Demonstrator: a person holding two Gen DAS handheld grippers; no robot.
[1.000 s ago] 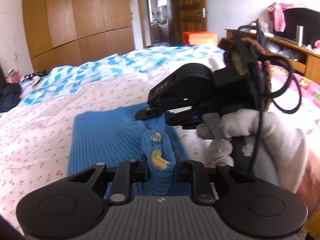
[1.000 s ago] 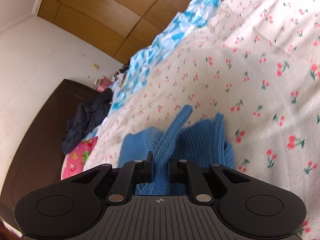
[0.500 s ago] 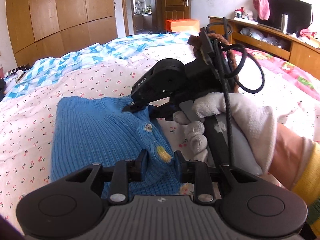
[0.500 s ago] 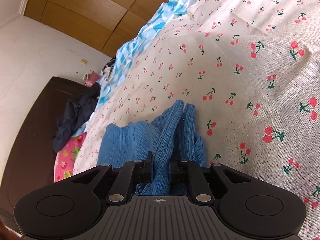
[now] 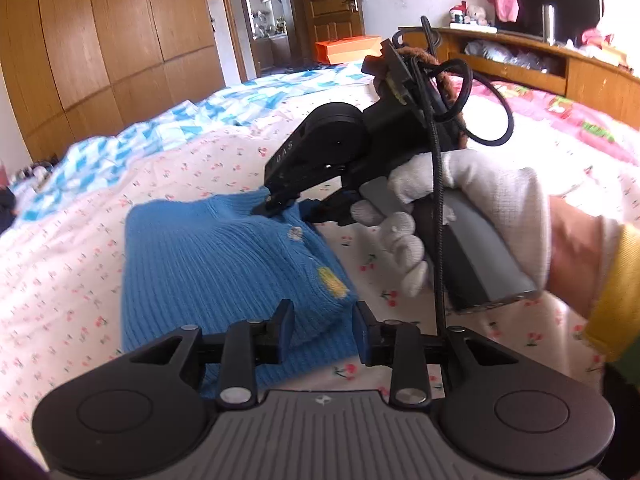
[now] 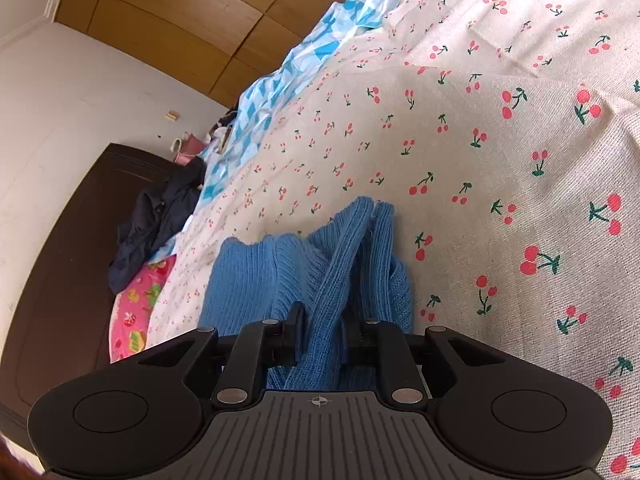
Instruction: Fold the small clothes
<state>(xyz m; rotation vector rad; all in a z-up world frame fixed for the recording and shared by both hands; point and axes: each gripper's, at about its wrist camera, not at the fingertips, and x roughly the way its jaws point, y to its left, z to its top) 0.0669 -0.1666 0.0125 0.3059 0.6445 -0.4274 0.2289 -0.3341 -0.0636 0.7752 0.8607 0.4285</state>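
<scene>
Left gripper [image 5: 322, 330]: black fingers, grey ribbed body, two round black side discs, silver screws on the linkage bars. Right gripper [image 6: 322, 334]: same build, small crosshair mark on the body. Right hand [image 5: 460, 216]: white knit glove; pink sleeve with yellow cuff. Black cable loops over the grey handle; white lettering on its black housing.
</scene>
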